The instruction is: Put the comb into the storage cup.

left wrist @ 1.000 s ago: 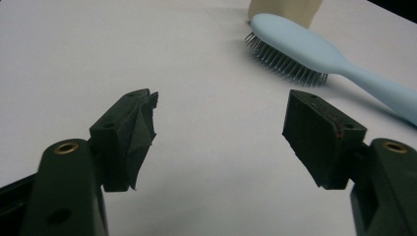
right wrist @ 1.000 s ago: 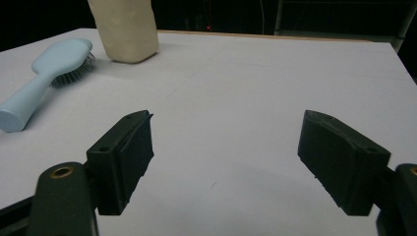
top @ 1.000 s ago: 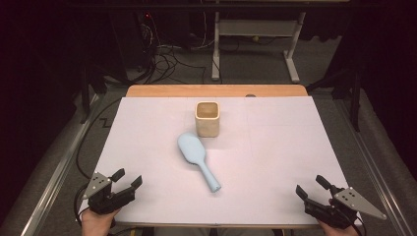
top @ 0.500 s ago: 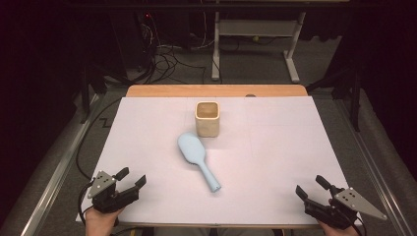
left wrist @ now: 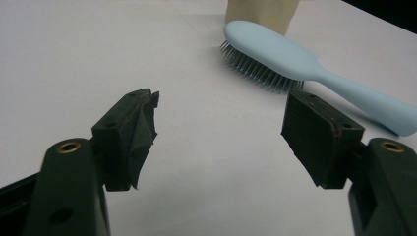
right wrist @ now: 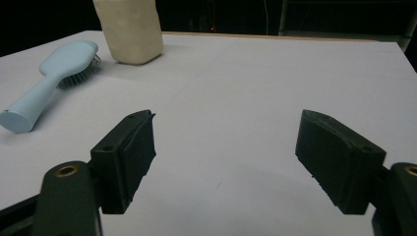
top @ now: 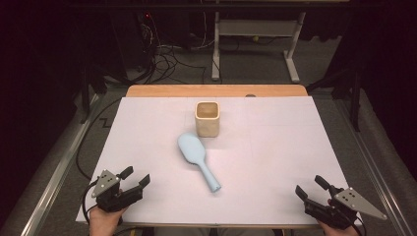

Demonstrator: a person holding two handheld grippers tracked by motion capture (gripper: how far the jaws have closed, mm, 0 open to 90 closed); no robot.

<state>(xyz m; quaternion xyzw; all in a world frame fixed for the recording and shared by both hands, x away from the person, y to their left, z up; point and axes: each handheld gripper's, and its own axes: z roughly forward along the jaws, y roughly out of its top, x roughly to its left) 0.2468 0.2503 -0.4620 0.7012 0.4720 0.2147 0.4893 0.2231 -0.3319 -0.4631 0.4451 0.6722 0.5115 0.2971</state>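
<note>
Looking down from the high view, the left gripper [top: 131, 180] has edged toward the blue hairbrush [top: 196, 159], suggesting a reach is starting; the right gripper [top: 310, 189] waits well apart. In the left gripper view, wide, empty jaws face the brush just ahead. In the right gripper view, jaws have just been closing slightly, nothing between them, brush far left beside the cream cup [right wrist: 130, 29].

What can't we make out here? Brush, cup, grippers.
- Cup contents: high view, interior too dim and small.
- Cup top: both gripper views, cut off by the upper edge.
- Hairbrush bristles: high view, face down under its own back.
- Right gripper body: high view, partly cut by the bottom edge.
</note>
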